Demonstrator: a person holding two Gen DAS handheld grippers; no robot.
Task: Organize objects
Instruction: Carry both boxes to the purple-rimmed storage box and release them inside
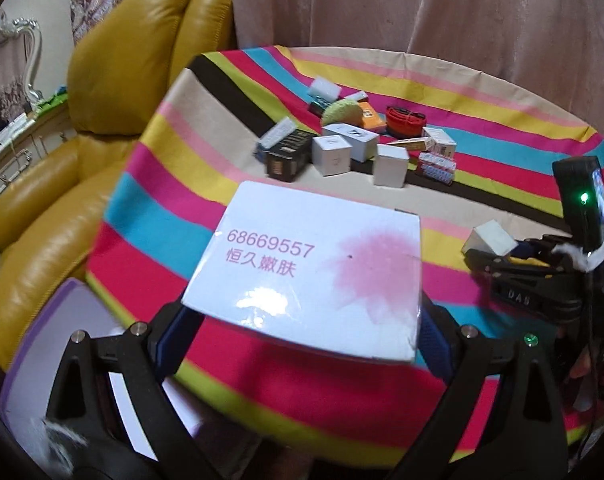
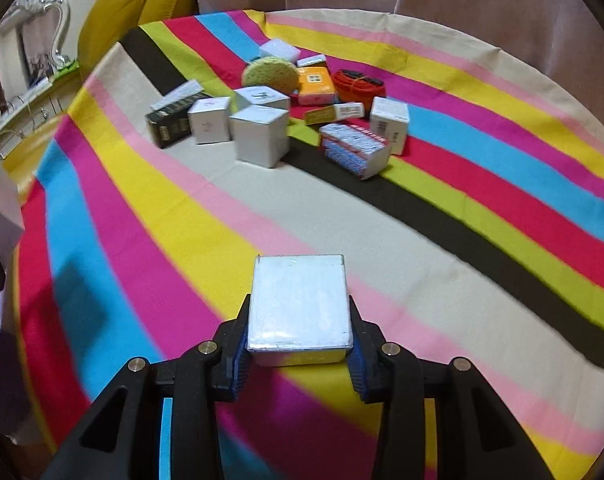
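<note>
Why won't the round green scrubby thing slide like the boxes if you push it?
The green sponge looks soft and bumpy, so it would probably squash and drag on the striped cloth instead of sliding. It leans on the boxes around it, so a push may tip it over. It is probably very light and easy to pinch.

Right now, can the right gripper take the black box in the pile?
Probably not yet. The right gripper is shut on a small white box. The way over the cloth to the black box looks free.
</note>
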